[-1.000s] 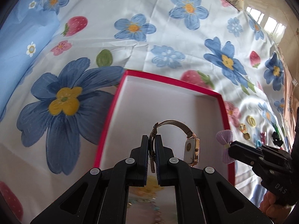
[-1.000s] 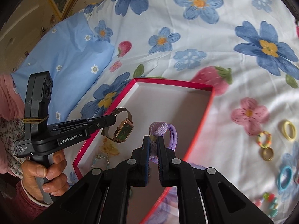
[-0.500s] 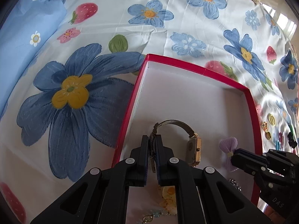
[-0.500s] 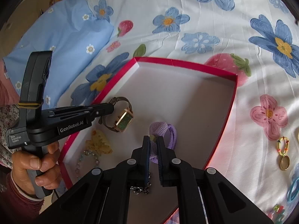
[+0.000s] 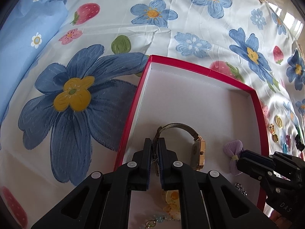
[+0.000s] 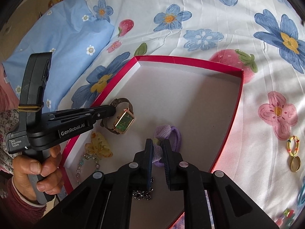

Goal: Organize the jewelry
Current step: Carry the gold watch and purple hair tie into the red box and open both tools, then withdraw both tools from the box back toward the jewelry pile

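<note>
A red-rimmed box [image 5: 255, 103] [image 6: 190, 62] with a white inside lies on a flowered sheet. My left gripper [image 5: 155, 143] is shut on the strap of a gold watch [image 5: 199, 151] with a green face [image 6: 124, 122], low inside the box near its left wall. My right gripper [image 6: 157, 145] holds a purple bow hair tie [image 6: 171, 135] [image 5: 233, 152] over the box floor; its jaws stand a little apart around the bow. A yellow hair clip [image 6: 98, 146], a bead bracelet [image 6: 85, 162] and a dark chain [image 6: 142, 193] lie in the box.
On the sheet right of the box lie a bead ring [image 6: 293, 145], a gold ring [image 6: 295, 163] and more small pieces [image 5: 278, 127]. A blue pillow [image 6: 63, 36] lies at the far left.
Both grippers have moved forward and down into the box with the watch and the hair tie. The right jaws have widened slightly around the bow.
</note>
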